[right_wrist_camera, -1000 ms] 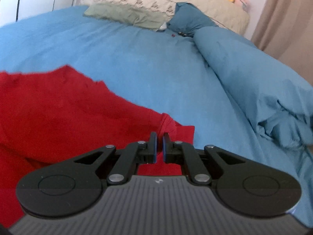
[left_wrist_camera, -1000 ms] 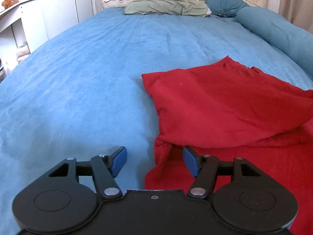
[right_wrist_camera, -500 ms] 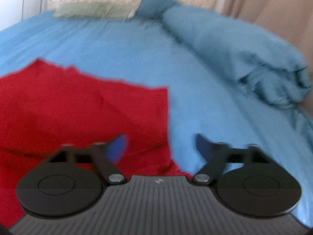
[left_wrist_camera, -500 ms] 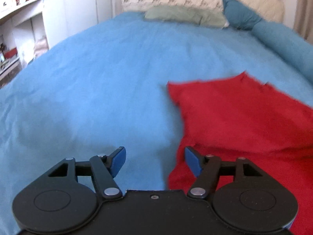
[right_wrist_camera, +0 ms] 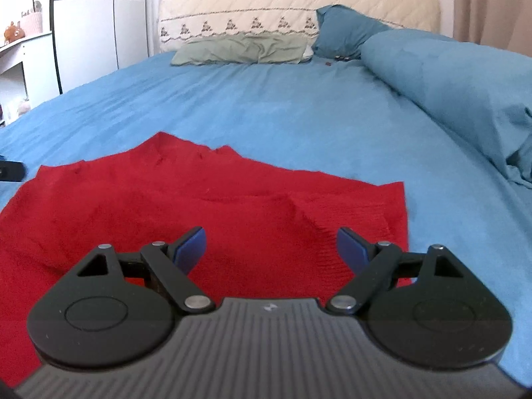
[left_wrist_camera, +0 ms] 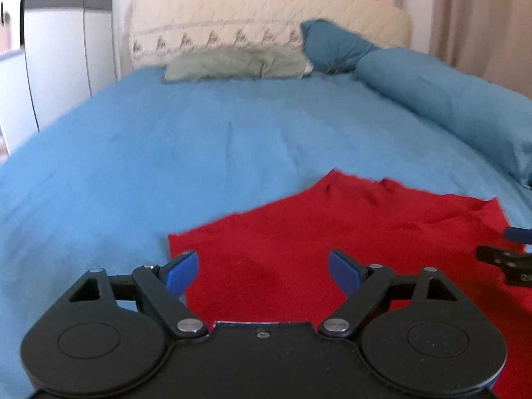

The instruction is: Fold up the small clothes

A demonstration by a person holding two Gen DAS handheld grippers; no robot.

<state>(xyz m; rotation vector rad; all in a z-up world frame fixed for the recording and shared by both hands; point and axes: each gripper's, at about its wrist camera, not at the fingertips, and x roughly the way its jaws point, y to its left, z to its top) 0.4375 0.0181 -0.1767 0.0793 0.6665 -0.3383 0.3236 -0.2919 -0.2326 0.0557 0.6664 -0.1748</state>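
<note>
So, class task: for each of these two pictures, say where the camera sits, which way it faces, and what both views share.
Left wrist: sits on the left gripper, facing up the bed toward the headboard; its open blue-padded fingers show, plus the right gripper's tip at the right edge.
Right wrist: sits on the right gripper, facing likewise; its open fingers show.
Shared: red garment, blue bedsheet, green pillow, rolled blue duvet.

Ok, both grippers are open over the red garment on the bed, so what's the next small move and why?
Probably lower the right gripper onto the rumpled ridge of the red garment ahead of it and smooth it. Both it and the left gripper have just opened, holding nothing, and the cloth lies uneven on the blue bedspread.
</note>
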